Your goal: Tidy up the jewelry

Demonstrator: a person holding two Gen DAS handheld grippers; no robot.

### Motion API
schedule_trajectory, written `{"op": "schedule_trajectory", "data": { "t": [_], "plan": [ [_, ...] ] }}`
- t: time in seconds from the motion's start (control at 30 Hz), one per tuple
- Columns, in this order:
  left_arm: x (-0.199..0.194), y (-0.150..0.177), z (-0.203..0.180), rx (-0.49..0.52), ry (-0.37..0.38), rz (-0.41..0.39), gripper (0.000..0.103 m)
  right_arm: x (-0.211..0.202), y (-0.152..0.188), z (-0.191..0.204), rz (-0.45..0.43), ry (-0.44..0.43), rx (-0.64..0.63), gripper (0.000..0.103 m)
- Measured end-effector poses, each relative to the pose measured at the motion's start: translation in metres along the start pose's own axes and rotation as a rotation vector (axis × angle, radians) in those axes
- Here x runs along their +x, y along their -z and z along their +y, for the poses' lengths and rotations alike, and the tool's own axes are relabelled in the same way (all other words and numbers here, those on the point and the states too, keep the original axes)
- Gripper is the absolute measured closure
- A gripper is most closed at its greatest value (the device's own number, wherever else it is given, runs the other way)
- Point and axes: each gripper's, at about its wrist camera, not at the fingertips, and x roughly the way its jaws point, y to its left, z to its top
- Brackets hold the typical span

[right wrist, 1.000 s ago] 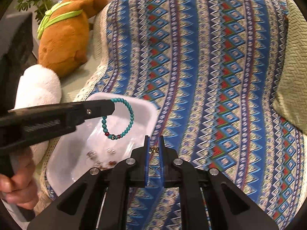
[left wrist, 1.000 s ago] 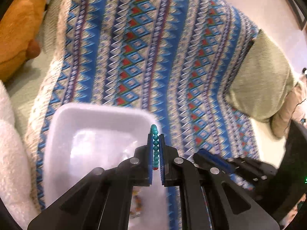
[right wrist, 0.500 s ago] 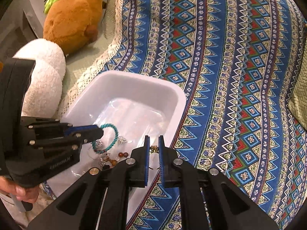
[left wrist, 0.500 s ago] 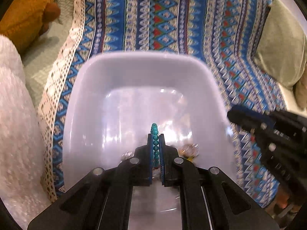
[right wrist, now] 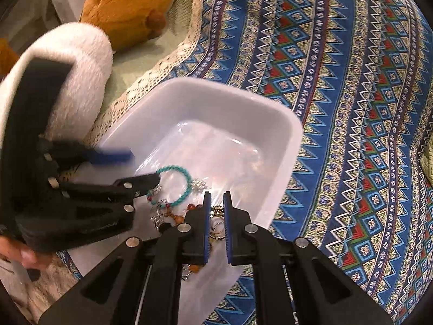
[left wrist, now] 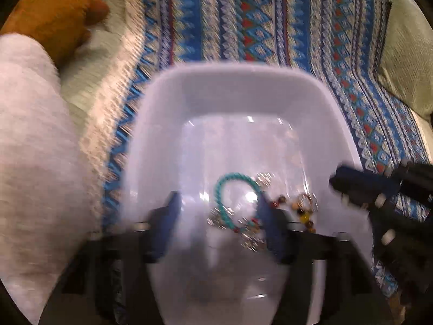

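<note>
A white plastic tub (left wrist: 238, 89) (right wrist: 216, 103) sits on a blue patterned blanket. A turquoise bead bracelet (left wrist: 224, 189) (right wrist: 186, 178) lies on the tub floor among several small jewelry pieces (left wrist: 303, 214) (right wrist: 167, 211). My left gripper (left wrist: 219, 214) is open over the tub, fingers either side of the bracelet; in the right wrist view it (right wrist: 143, 168) comes in from the left. My right gripper (right wrist: 216, 197) is over the tub's near corner, its jaws a little apart with a small gold piece (right wrist: 217, 210) between them. It shows at the right edge in the left wrist view (left wrist: 360, 187).
The patterned blanket (right wrist: 351, 94) covers the surface to the right. A white fluffy cushion (right wrist: 70, 62) and an orange plush toy (right wrist: 127, 5) lie left of the tub. A green cushion (left wrist: 406, 54) is at the far right.
My left gripper has opened and let the turquoise bracelet drop into the tub. My right gripper has moved over the tub and its jaws have parted slightly.
</note>
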Motion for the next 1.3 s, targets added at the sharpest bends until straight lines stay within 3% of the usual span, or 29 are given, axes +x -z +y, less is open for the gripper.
{"op": "schedule_trajectory", "data": {
  "t": [0.1, 0.33, 0.47, 0.6, 0.67, 0.77, 0.8, 1.0, 1.3],
  "plan": [
    [-0.007, -0.005, 0.003, -0.021, 0.034, -0.005, 0.044, 0.009, 0.005, 0.006, 0.029, -0.010, -0.014, 0.093],
    [-0.007, -0.007, 0.002, -0.015, 0.034, -0.006, 0.044, 0.020, 0.015, 0.019, 0.068, 0.000, -0.049, 0.091],
    [-0.004, -0.007, 0.002, -0.002, 0.019, 0.000, 0.044, 0.009, 0.019, 0.018, 0.041, 0.039, -0.037, 0.063],
    [-0.006, -0.006, 0.001, -0.001, 0.017, -0.005, 0.043, -0.021, 0.024, 0.010, -0.007, 0.071, -0.010, 0.056],
    [-0.012, -0.006, -0.004, 0.011, 0.014, -0.023, 0.036, -0.035, 0.024, 0.003, -0.033, 0.077, 0.007, 0.051],
    [-0.021, -0.007, -0.010, 0.027, 0.030, -0.043, 0.018, -0.062, 0.026, -0.012, -0.101, 0.099, 0.060, 0.032],
    [-0.024, -0.006, -0.014, 0.033, 0.025, -0.057, 0.017, -0.073, 0.029, -0.021, -0.133, 0.111, 0.092, 0.028],
    [-0.034, 0.001, -0.031, 0.056, -0.069, -0.084, 0.015, -0.079, 0.044, -0.053, -0.135, 0.176, 0.236, 0.019],
    [-0.024, 0.032, -0.053, 0.037, -0.012, -0.073, 0.015, -0.058, 0.062, -0.073, -0.089, 0.184, 0.288, 0.019]
  ]
}}
